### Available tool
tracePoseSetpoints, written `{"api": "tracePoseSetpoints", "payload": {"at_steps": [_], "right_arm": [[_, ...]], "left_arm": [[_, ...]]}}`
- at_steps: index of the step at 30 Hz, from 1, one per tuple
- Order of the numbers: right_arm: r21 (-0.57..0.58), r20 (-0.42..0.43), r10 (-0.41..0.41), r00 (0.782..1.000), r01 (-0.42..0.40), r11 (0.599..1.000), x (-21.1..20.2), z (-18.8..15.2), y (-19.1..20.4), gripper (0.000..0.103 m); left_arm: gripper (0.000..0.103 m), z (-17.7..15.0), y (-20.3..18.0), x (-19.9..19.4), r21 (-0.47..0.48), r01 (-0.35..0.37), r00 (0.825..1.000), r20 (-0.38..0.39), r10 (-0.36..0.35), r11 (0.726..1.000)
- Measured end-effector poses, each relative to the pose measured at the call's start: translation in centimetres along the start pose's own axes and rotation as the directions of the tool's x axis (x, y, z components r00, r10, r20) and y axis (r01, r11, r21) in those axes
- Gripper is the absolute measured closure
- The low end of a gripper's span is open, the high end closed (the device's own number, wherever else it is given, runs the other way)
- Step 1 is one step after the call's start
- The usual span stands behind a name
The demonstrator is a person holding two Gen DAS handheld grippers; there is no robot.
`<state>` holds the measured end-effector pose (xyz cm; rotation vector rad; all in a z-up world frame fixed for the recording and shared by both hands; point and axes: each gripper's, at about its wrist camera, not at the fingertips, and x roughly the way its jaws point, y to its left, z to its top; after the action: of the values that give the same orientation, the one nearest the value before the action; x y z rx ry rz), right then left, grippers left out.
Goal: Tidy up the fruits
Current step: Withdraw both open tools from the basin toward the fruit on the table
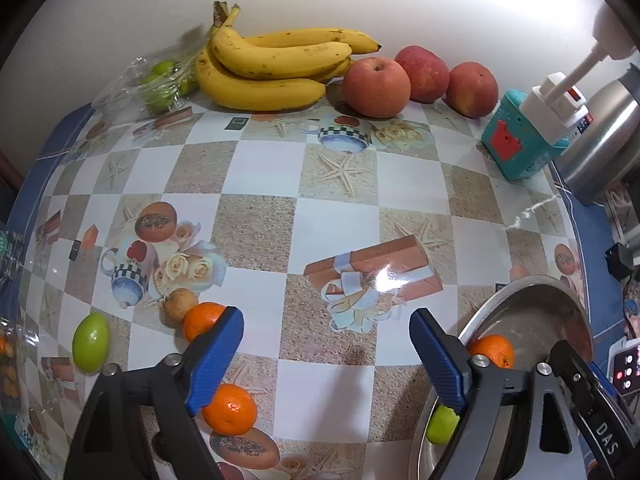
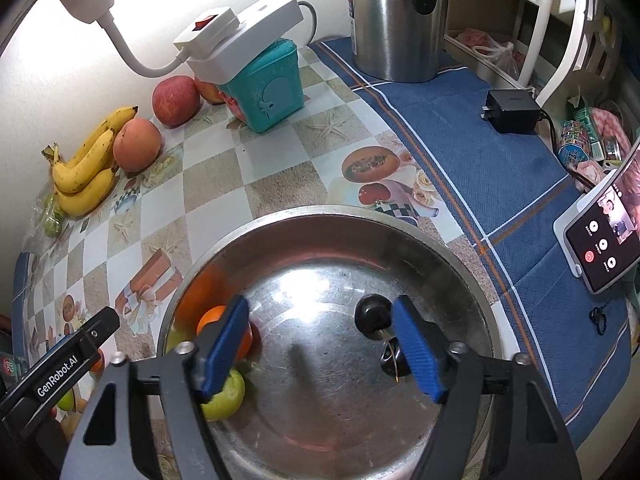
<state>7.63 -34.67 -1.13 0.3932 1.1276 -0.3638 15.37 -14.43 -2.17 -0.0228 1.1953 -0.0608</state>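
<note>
An orange (image 2: 218, 322) and a green fruit (image 2: 226, 398) sit at lower left in the steel bowl (image 2: 460, 256); the right claw (image 2: 320, 344) gapes empty above. The left claw (image 1: 326, 354), wide and empty, hangs over the surface (image 1: 320, 216) between two loose oranges (image 1: 230, 408).

left gripper (image 1: 326, 354): fingers spread wide, angled down | right gripper (image 2: 320, 350): same, nothing held

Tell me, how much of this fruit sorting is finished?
Partly. An orange and a green fruit already lie in the steel bowl. Neither the left gripper nor the right gripper holds anything; both stand open. Two oranges and another green fruit are left on the table.
</note>
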Motion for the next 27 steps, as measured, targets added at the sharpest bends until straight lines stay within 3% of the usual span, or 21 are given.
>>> {"api": "tracePoseSetpoints", "payload": {"at_steps": [7, 9, 11, 27], "right_arm": [[-0.006, 0.005, -0.003, 1.000, 0.003, 1.000, -0.01, -0.08, 0.06, 0.022], [-0.010, 0.008, -0.002, 1.000, 0.002, 1.000, -0.02, -0.08, 0.13, 0.021], [-0.017, 0.014, -0.007, 1.000, 0.007, 1.000, -0.05, -0.11, 0.23, 0.008], [-0.017, 0.027, -0.004, 1.000, 0.004, 1.000, -0.42, -0.33, 0.42, 0.007]], "left_arm": [[0.000, 0.11, 0.57, 0.10, -0.020, -0.022, 1.000, 0.007, 0.022, 1.000], [0.000, 0.16, 0.70, 0.07, -0.024, -0.029, 1.000, 0.011, 0.029, 0.999], [0.000, 0.18, 0.79, 0.02, -0.024, -0.032, 0.999, 0.012, 0.032, 0.999], [0.000, 0.12, 1.06, -0.66, -0.015, -0.032, 0.999, 0.020, 0.032, 0.999]]}}
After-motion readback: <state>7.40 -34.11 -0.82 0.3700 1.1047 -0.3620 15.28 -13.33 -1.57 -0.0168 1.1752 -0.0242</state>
